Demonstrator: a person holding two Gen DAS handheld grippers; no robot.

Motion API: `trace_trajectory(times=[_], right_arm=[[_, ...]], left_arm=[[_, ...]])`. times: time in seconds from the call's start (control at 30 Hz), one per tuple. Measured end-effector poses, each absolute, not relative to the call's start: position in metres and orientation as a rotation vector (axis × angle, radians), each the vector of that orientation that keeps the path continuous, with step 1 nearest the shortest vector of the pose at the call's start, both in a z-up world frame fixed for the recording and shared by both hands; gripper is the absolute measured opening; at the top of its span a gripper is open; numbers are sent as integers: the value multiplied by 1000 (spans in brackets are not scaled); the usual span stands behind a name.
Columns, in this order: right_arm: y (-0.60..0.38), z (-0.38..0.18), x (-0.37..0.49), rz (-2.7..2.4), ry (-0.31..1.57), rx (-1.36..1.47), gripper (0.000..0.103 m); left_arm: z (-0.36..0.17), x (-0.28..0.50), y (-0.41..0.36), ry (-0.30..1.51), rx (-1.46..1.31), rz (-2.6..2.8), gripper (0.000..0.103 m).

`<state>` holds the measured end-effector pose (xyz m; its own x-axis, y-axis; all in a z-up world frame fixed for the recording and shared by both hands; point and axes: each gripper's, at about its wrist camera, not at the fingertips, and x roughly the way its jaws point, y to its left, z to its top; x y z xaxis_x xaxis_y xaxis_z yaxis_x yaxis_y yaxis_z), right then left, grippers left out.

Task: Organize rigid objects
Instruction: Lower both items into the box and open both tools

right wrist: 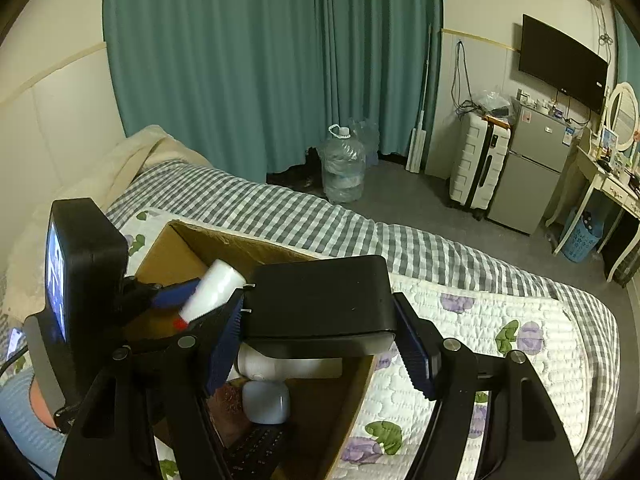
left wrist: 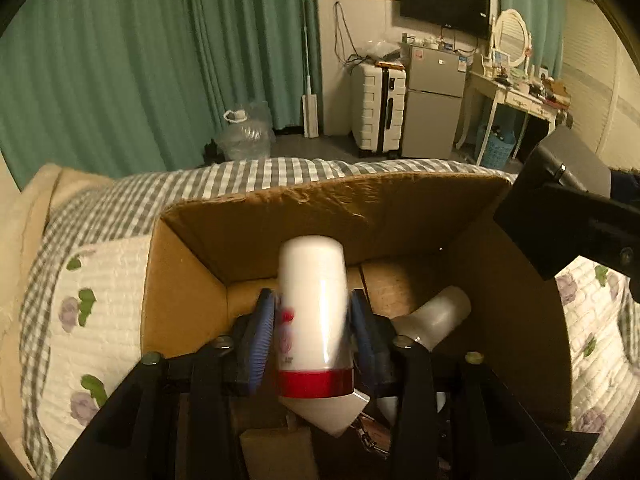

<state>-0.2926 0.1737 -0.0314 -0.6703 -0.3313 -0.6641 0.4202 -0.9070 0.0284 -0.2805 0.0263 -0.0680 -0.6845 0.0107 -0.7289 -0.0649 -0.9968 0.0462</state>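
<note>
A brown cardboard box stands open on the bed. My left gripper is shut on a white bottle with a red band, held over the box; the bottle also shows in the right wrist view. My right gripper is shut on a black rectangular case, held above the box's right side. Inside the box lie a white hair dryer, a small white block and a dark keyboard-like object.
The bed has a grey checked sheet and a white floral quilt. Beyond it are green curtains, a water jug, a white suitcase, a grey fridge and a dressing table.
</note>
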Motion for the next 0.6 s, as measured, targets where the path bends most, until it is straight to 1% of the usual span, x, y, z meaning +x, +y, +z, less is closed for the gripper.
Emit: trace_trajectory(times=[0.03, 0.07, 0.1, 0.37, 0.6], right_arm=[[174, -31, -293, -2540, 174, 977, 69], [174, -31, -292, -2539, 171, 978, 69], [174, -30, -292, -2540, 167, 978, 69], [162, -15, -295, -2547, 151, 953, 69], [148, -30, -304, -2525, 146, 1009, 69]], left_arm=[[-65, -278, 25, 91, -1210, 2852, 55], [-60, -275, 24, 97, -1184, 2872, 63], [-57, -273, 24, 111, -1168, 2892, 64], [-23, -248, 9, 213, -1045, 2993, 65], [-15, -238, -14, 187, -996, 3055, 66]])
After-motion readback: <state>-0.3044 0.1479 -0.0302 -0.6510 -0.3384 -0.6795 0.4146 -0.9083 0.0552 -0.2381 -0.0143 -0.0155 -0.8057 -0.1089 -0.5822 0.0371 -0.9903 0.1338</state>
